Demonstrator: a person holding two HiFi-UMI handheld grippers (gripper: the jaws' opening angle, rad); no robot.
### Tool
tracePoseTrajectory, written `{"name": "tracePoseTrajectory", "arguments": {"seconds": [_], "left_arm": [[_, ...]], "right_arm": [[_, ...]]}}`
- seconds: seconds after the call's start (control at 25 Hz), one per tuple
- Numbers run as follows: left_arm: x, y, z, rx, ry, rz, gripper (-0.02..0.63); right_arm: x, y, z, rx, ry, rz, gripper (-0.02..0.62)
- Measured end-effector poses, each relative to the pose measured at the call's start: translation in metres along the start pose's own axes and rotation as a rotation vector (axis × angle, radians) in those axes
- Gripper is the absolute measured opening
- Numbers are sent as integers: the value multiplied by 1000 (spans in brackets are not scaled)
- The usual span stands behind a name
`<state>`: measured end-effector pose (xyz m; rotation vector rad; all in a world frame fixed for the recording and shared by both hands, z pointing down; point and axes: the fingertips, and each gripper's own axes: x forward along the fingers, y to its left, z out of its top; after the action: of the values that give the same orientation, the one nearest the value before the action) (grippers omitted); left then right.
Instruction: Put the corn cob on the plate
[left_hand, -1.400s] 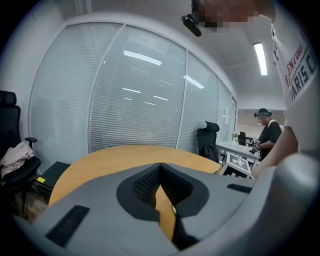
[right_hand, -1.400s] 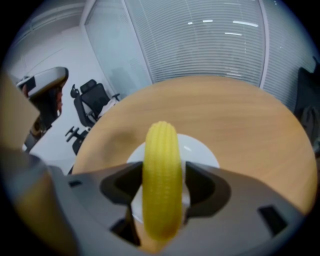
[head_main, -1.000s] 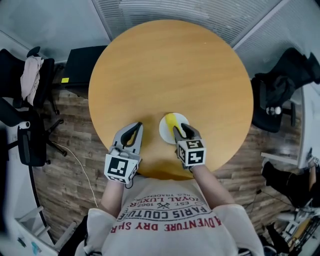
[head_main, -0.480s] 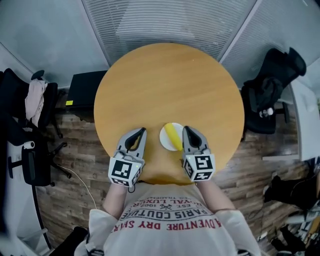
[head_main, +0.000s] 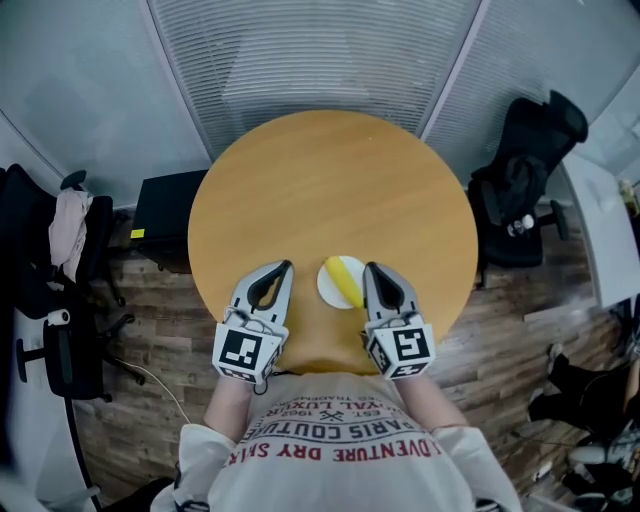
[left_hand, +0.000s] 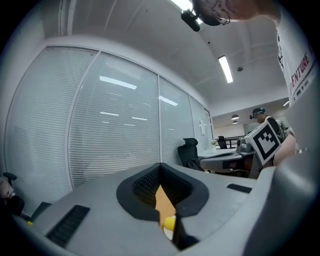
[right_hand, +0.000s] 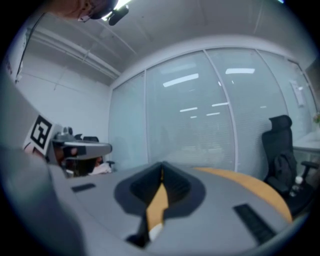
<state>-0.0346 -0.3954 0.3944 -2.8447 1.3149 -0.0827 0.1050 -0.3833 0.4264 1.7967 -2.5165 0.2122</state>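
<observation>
Status: corn cob lies on the plate, slantwise across it, one end near the far rim. The plate sits on the desk near our edge, between the two tools and just ahead of their tips.

Left tool: jaws closed tip to tip, nothing between them. Its own view shows only bare desk and a bit of yellow cob through the gap behind the tips. The cob is ahead of it and to its right, no contact.

Right tool: jaws closed too, empty. The cob is ahead and to its left, no contact.

We judge the placing done, with neither tool holding anything.

Handling notes, in case we need a re-grip:
- The cob looks light and stiff and should not deform under the pads.
- It is round, so we expect it to roll on the shallow plate if nudged from the side.
- The surface looks smooth and could slip, so pinching at a tapered end is risky.
- Best hold: across the middle, jaws square to the long axis, coming from above.
- The plate is small and probably light, so a sideways push may slide it on the desk.
</observation>
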Motion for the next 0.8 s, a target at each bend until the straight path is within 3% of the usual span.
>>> {"name": "tracePoseTrajectory", "arguments": {"seconds": [0.8], "left_arm": [[-12, 7, -10, 7, 16, 7, 34]], "right_arm": [[-1, 21, -6, -19, 18, 12, 29]]}}
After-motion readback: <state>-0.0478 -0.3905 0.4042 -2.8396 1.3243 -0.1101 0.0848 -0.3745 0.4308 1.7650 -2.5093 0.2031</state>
